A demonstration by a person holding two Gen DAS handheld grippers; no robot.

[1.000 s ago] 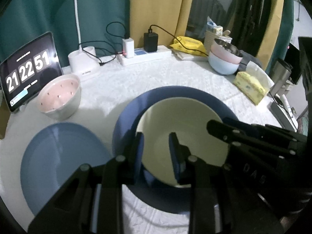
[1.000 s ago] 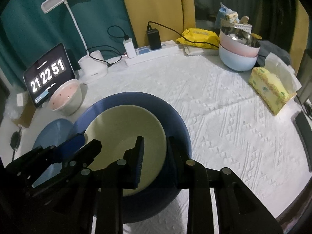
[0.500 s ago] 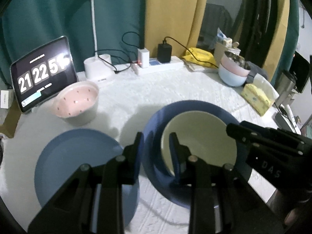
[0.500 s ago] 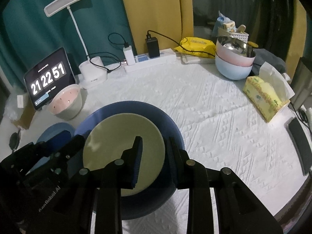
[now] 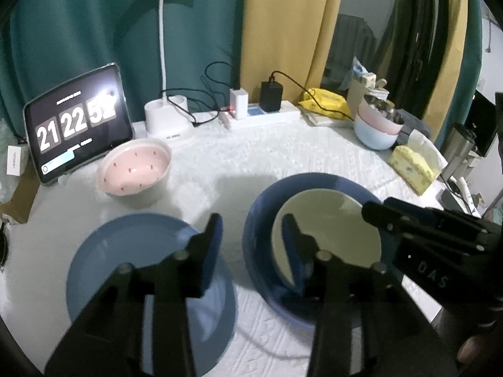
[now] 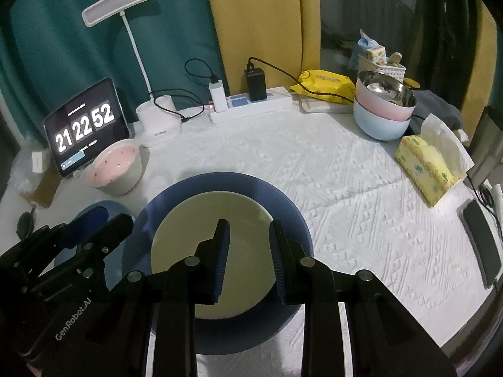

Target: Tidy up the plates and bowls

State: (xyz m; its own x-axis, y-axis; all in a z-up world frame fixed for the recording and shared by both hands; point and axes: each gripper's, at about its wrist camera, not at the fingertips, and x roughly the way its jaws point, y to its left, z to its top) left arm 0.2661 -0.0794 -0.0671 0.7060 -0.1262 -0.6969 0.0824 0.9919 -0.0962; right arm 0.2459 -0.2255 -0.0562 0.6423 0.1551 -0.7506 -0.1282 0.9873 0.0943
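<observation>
A cream plate [image 5: 330,220] [image 6: 195,235] lies inside a larger dark blue plate [image 5: 261,220] [image 6: 292,220] on the white tablecloth. A light blue plate [image 5: 132,251] lies flat to their left. My left gripper [image 5: 251,238] [image 6: 110,216] hangs between the two blue plates, its jaws opening, with only cloth and the dark rim behind the gap. My right gripper [image 6: 250,251] [image 5: 374,210] hovers over the cream plate, jaws a little apart and gripping nothing. A pink dotted bowl [image 5: 135,169] [image 6: 113,166] stands at the back left. Stacked bowls [image 5: 377,125] [image 6: 383,110] stand at the back right.
A tablet clock [image 5: 75,122], a desk lamp [image 5: 163,25] and a power strip [image 5: 261,116] with cables line the back. A yellow tissue box [image 6: 427,169] and a phone [image 6: 481,238] lie near the table's right edge.
My left gripper has pulled back and up from the stacked plates, which look smaller in its view, and its jaws have widened. The right gripper's view has risen slightly.
</observation>
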